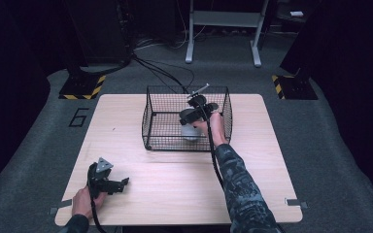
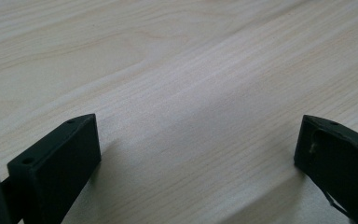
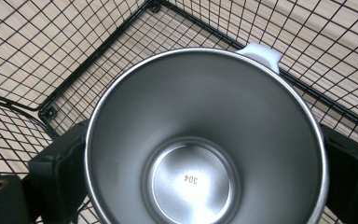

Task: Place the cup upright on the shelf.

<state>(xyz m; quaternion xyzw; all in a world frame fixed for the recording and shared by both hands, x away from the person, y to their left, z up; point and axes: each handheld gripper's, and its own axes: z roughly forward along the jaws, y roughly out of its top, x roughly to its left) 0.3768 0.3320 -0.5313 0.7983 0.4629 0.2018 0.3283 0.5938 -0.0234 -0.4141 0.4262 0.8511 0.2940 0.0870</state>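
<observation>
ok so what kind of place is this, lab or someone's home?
Most likely a lab or recording studio, not a home. A bare wooden table stands on grey carpet with a taped "6", hazard-striped stand bases sit at the corners, cables trail over the floor, and dark curtains surround it.

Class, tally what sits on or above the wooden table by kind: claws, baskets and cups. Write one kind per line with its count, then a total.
Claws: 2, the left claw and the right claw
Wire baskets: 1, the black basket
Steel cups: 1, the cup, inside the basket
Total: 4
</observation>
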